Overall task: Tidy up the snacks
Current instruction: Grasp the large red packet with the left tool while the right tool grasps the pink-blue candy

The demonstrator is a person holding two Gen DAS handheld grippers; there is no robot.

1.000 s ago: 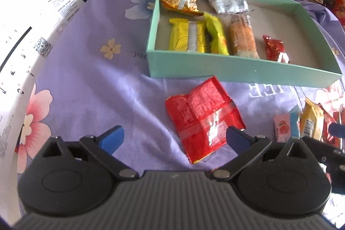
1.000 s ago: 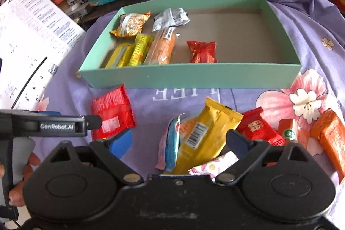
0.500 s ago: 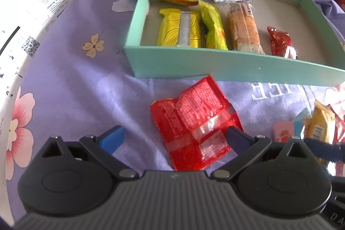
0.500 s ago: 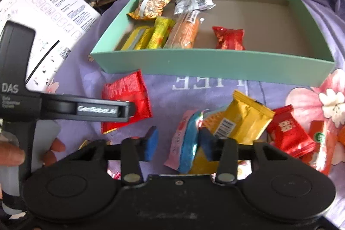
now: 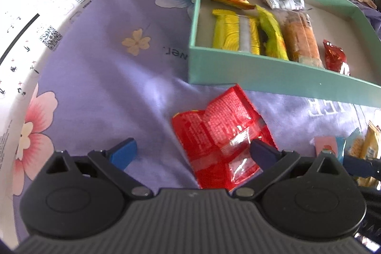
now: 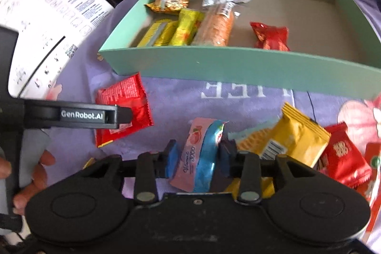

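Pink-and-blue snack packet (image 6: 199,154) sits pinched between right gripper (image 6: 198,156) fingers (image 6: 172,156).

right gripper (image 6: 198,155): was wide open a second ago; closed in around pink-and-blue packet (image 6: 202,154), then eased back slightly. Packet now between the blue pads, both pads at its sides.
pink-and-blue packet: earlier flat on purple cloth (image 6: 171,92) beside yellow wafer pack (image 6: 293,135); now standing on edge between the pads.
right view: dropped closer to the snack pile; teal box (image 6: 238,66) shifted up-frame.
left gripper (image 5: 193,150): moved lower and nearer to red packet (image 5: 219,135); right-hand pad now overlaps the packet's lower corner. Jaw spread unchanged, wide.
left view: box shifted toward upper right.
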